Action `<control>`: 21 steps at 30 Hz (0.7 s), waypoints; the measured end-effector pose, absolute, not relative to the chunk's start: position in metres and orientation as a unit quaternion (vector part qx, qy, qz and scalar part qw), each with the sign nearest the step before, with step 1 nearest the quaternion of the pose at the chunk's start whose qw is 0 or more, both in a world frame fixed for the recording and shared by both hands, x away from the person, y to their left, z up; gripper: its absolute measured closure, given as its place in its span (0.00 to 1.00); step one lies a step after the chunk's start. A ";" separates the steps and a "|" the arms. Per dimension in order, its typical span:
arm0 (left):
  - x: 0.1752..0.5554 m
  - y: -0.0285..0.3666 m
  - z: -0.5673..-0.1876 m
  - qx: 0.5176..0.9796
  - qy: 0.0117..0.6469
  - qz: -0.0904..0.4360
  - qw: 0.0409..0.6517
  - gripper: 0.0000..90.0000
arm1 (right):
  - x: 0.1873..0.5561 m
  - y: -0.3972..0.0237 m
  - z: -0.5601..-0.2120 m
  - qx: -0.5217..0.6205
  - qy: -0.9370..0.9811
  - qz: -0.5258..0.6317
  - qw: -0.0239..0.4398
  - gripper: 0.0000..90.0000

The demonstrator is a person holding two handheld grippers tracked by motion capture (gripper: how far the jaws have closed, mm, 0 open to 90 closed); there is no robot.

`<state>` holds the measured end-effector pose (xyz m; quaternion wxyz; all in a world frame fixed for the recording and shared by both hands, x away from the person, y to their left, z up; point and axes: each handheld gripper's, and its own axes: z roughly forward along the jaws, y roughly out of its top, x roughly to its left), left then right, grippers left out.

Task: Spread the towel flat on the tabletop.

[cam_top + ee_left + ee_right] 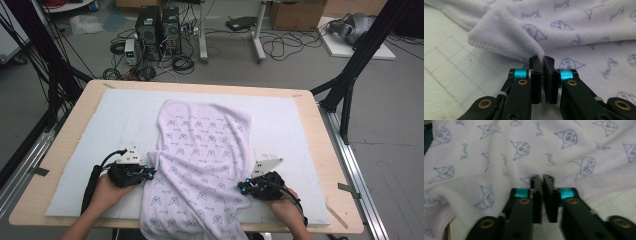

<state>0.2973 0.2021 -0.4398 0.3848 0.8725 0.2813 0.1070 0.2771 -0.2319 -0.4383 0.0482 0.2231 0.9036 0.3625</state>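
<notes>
A pale lilac towel (pixel 200 150) printed with small blue cartoon faces lies lengthwise on the white foam mat (pixel 95 125), and its near end hangs over the table's front edge. My left gripper (pixel 150 173) sits at the towel's left edge. In the left gripper view the jaws (pixel 542 59) are closed together, with a raised fold of the towel (pixel 506 35) pinched at their tips. My right gripper (pixel 242 186) is at the towel's right edge. Its jaws (pixel 541 178) are closed on the cloth (pixel 499 157) just inside the pink-stitched hem.
The mat covers most of a wooden table (pixel 320 150). Black frame legs (pixel 350 80) stand at both far corners. Beyond the table, computer towers (pixel 159 27), cables and a cardboard box (pixel 295 15) sit on the floor.
</notes>
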 end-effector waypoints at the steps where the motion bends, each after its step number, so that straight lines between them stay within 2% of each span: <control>1: 0.298 0.202 -0.439 0.871 0.283 0.108 0.387 0.96 | 0.279 -0.230 -0.436 0.222 0.907 0.353 0.056 0.98; 3: 0.298 0.202 -0.435 0.864 0.287 0.120 0.395 0.96 | 0.283 -0.230 -0.427 0.221 0.912 0.332 0.097 0.98; 8: 0.304 0.198 -0.429 0.854 0.297 0.136 0.406 0.96 | 0.308 -0.244 -0.399 0.262 0.893 0.330 0.159 0.98; 12: 0.316 0.196 -0.441 0.859 0.315 0.126 0.383 0.93 | 0.325 -0.243 -0.414 0.278 0.897 0.314 0.137 0.97; 14: 0.316 0.200 -0.443 0.853 0.323 0.122 0.392 0.90 | 0.325 -0.239 -0.423 0.278 0.903 0.298 0.138 0.87; 16: 0.314 0.204 -0.440 0.852 0.326 0.127 0.389 0.84 | 0.321 -0.245 -0.421 0.281 0.891 0.326 0.143 0.80; 21: 0.300 0.215 -0.425 0.840 0.326 0.138 0.412 0.66 | 0.293 -0.264 -0.406 0.271 0.869 0.386 0.150 0.79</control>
